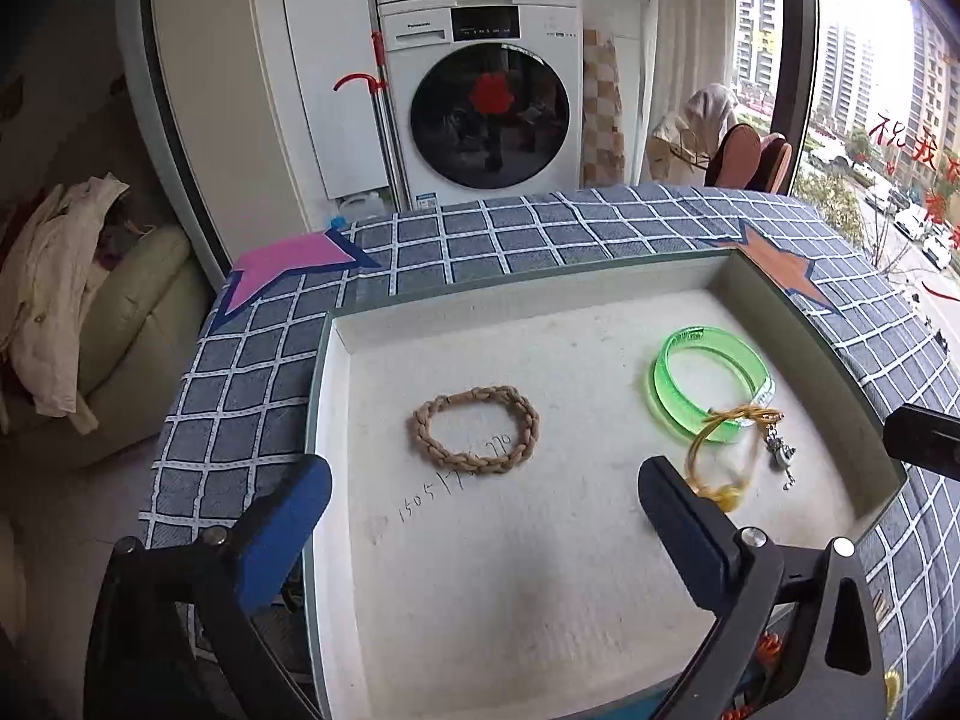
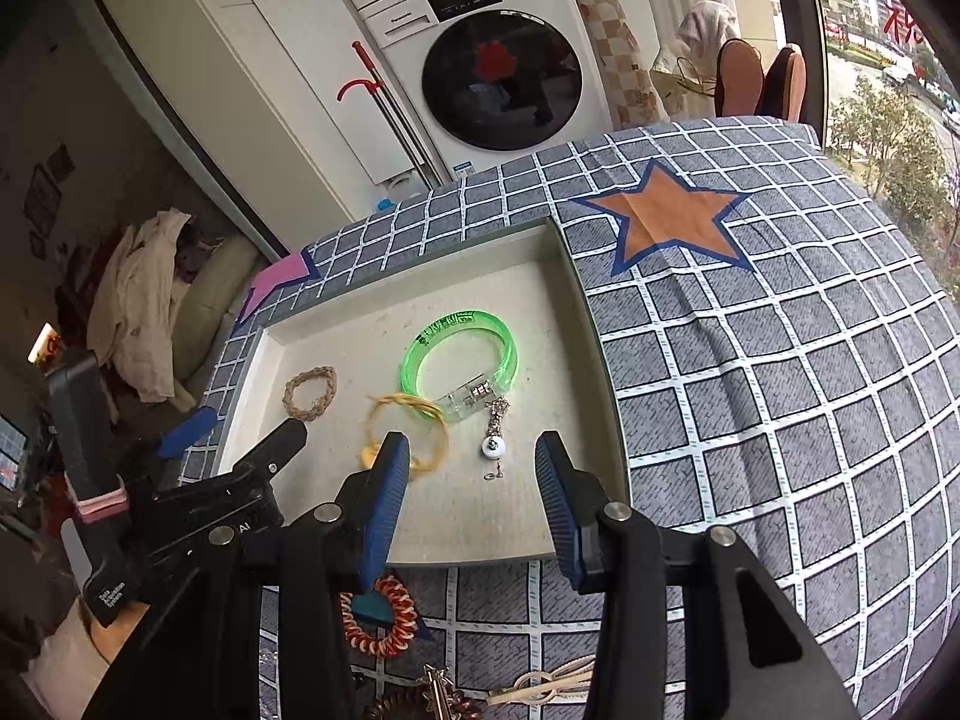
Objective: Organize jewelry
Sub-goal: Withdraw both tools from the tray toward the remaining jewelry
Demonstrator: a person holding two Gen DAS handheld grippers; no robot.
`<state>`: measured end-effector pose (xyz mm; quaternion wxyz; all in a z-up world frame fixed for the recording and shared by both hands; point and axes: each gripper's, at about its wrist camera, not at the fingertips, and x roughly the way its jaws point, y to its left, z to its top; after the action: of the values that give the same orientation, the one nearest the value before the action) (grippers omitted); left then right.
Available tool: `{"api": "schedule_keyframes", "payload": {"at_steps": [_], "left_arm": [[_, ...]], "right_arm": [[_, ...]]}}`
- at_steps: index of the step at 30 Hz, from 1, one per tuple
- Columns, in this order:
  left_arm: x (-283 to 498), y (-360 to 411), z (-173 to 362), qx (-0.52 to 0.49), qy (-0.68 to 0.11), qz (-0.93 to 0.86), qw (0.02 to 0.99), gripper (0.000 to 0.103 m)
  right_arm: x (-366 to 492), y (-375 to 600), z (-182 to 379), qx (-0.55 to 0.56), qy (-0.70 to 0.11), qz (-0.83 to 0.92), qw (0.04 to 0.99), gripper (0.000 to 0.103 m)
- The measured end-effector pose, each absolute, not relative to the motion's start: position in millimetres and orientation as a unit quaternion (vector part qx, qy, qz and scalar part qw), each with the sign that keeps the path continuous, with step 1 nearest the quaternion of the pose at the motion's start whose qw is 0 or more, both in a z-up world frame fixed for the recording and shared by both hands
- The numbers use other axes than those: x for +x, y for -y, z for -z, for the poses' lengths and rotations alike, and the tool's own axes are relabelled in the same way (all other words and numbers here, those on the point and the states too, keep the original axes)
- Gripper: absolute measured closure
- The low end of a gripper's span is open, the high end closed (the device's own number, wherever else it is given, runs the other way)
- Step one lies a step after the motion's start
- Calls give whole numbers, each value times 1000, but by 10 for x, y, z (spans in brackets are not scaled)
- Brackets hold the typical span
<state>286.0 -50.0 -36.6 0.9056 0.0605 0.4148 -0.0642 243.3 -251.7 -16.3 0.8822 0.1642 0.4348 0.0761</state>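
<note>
1. The tray (image 2: 576, 276), a shallow pale-lined box, sat on the counter (image 2: 780, 390), which was covered by a grey checked cloth; it was the apparent place for the jewelry.
2. 3 bracelets lay inside the tray: a braided tan bracelet (image 1: 475, 429) alone toward its left part, a green translucent bangle (image 2: 459, 357) toward its right part, and a thin yellow cord bracelet (image 2: 408, 432) whose far edge overlapped the bangle's near rim.
3. A small metal charm pendant (image 2: 495, 441) with a white bead lay just beside the bangle's clear clasp section, also on the tray floor.
4. Outside the tray, on the cloth at its near edge, an orange-and-white coil bracelet (image 2: 378, 618) lay partly hidden behind the right fingers; a brown coiled piece (image 2: 414, 708) and a cream knotted cord (image 2: 540, 690) lay nearer the camera, cut off by the frame. By judgement, these 3 pieces remained to be sorted.
5. The left gripper (image 1: 480, 516) hovered over the tray's near-left part, its fingers spread wide with nothing between them.
6. The right gripper (image 2: 474, 474) hovered over the tray's near edge, its fingers moderately apart and empty.
7. By judgement, the task stood roughly half done: 4 pieces in, at least 3 out.
</note>
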Motion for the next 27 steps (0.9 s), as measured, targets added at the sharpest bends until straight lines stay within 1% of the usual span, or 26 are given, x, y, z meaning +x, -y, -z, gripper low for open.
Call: {"api": "schedule_keyframes", "payload": {"at_steps": [2,3,5,6,7,8,9,10,12,16,22,27], "left_arm": [[2862,492,382,57,-414,64,906,0],[2849,492,371,55,-410,65,908,0],[2811,489,339,55,-400,62,913,0],[2788,483,314,54,-396,60,915,0],[2765,465,290,53,-392,57,917,0],[2733,448,279,51,-387,55,919,0],[2701,429,247,50,-383,56,921,0],[2673,410,238,48,-383,60,921,0],[2633,362,232,41,-387,64,919,0],[2383,273,193,34,-388,78,918,0],[1931,139,196,25,-388,81,918,0],[1540,68,317,21,-401,66,913,0]], "right_arm": [[2395,2514,135,157,-431,-75,885,52],[2372,2524,124,159,-429,-76,886,49],[2315,2550,93,165,-423,-79,888,36],[2279,2566,76,167,-417,-79,890,20],[2235,2582,52,170,-409,-78,893,12],[2188,2597,29,172,-402,-76,896,12],[2140,2612,6,174,-396,-75,898,10],[2091,2626,-15,176,-390,-74,901,1],[1974,2660,-63,183,-373,-73,907,0],[1788,2686,-114,194,-365,-77,907,0],[1506,2682,-105,194,-390,-92,895,0],[1219,2629,63,170,-414,-89,890,0]]}}
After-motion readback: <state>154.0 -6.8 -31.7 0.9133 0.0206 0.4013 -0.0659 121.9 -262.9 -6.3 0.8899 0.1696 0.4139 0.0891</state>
